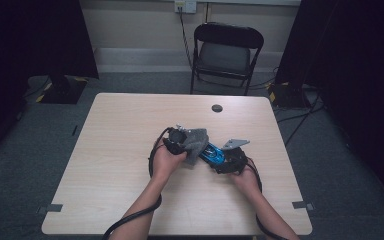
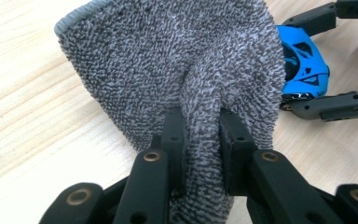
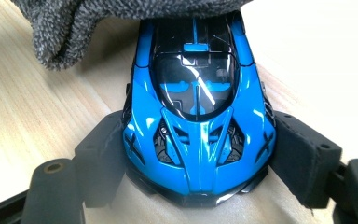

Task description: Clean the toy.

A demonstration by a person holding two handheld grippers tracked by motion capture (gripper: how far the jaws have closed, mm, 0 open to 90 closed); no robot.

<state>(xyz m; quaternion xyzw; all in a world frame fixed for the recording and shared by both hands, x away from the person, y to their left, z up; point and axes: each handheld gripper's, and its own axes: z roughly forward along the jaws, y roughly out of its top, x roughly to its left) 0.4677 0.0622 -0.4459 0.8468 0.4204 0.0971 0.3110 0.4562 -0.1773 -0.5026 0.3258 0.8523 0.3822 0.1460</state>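
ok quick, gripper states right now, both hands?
Left gripper: shut on the grey cloth.
Right gripper: shut on the blue toy car, jaws pressed against its sides.

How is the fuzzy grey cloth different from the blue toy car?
The grey cloth is soft, nubbly and bunched; the blue toy car is hard, smooth and shiny. The cloth is plain grey; the car is bright blue with black windows. The left gripper pinches the cloth with jaws almost together; the right gripper holds the car with jaws wide. Both are held over the table.
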